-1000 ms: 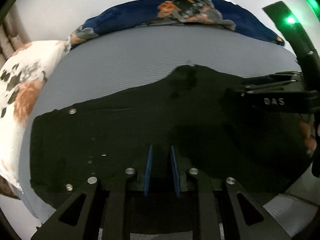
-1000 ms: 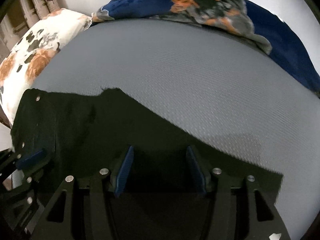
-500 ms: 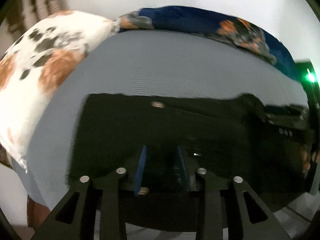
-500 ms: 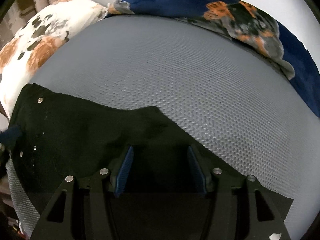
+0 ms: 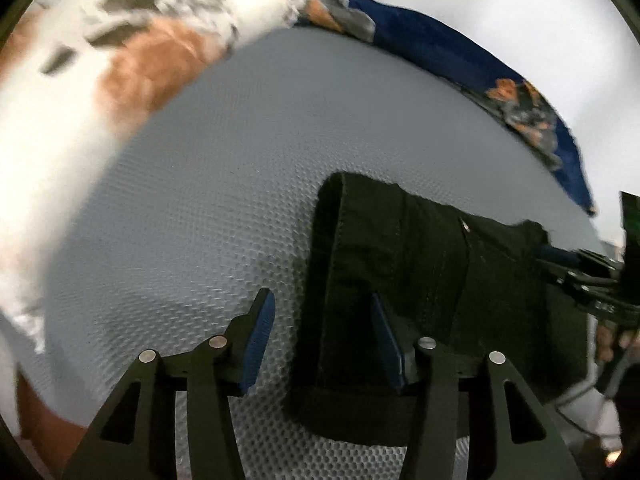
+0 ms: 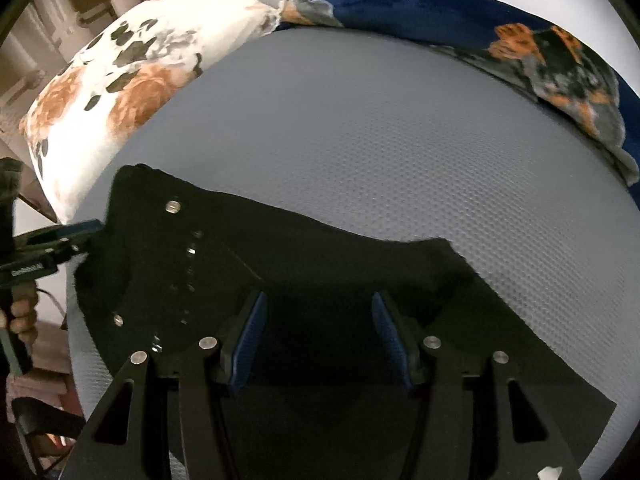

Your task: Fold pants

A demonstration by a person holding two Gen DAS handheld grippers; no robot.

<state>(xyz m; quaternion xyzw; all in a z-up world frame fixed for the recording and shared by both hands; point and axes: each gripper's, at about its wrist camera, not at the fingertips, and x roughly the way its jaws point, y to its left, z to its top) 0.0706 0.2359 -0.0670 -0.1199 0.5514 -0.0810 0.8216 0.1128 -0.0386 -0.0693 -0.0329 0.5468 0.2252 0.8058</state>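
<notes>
Black pants [image 6: 304, 280] flat on grey bed [image 6: 380, 140], low in right view from 9 to 5 o'clock, waist end at 9. Left hand-held gripper [image 5: 320, 340] wide apart, nothing held, straddling waist edge at 6 o'clock: one pad on bare bed, other over cloth. Right hand-held gripper [image 6: 318, 344] wide apart over cloth at 6 o'clock, nothing held.

Risks, judged: pinching top layer only, so fold drags crooked; waist bunching if one side lifts first; dark cloth hiding edges, so grasp lands off the seam.

Count: one pants, two hand-held grippers, one white flowered pillow [image 6: 120, 80] at 10 o'clock, one blue flowered blanket [image 6: 480, 28] at 1 o'clock.
</notes>
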